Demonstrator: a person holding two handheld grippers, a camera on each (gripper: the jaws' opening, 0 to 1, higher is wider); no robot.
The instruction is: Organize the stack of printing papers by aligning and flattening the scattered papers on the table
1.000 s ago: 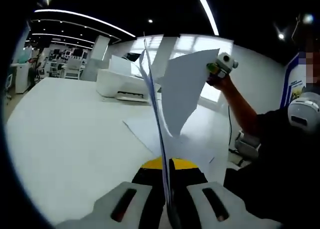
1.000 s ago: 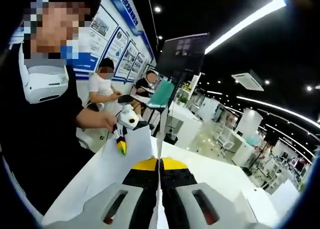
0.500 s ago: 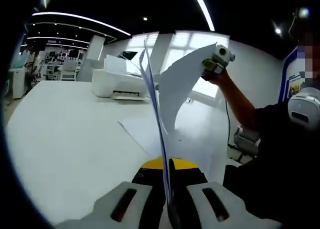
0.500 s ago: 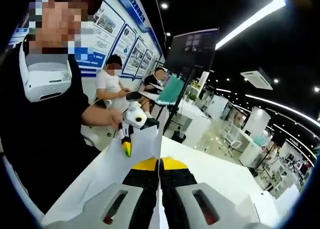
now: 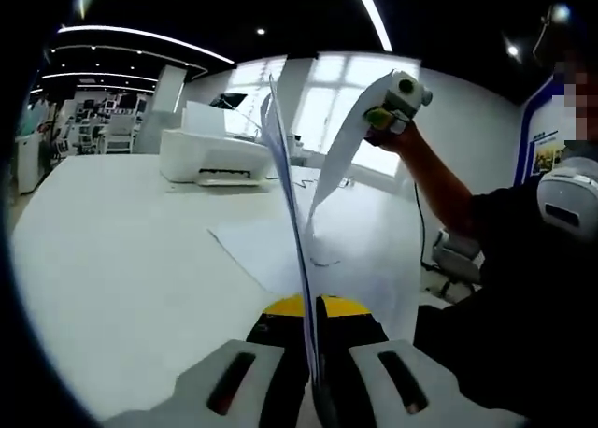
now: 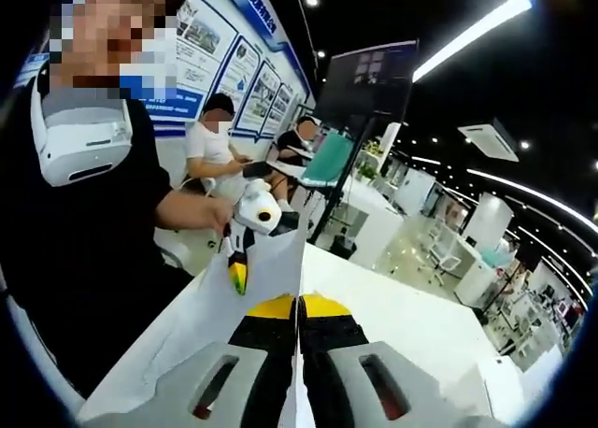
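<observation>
In the left gripper view the left gripper (image 5: 313, 330) pinches upright papers (image 5: 285, 180) edge-on at frame centre above the white worktop (image 5: 112, 250), the right gripper (image 5: 388, 106) holding their far edge upper right, while the right gripper view shows its fingers (image 6: 271, 339) clamped on that sheet at bottom centre.

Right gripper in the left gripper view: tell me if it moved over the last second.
Yes. Against the window behind it, the right gripper rose and drifted left, and the paper it holds turned nearly edge-on.
</observation>
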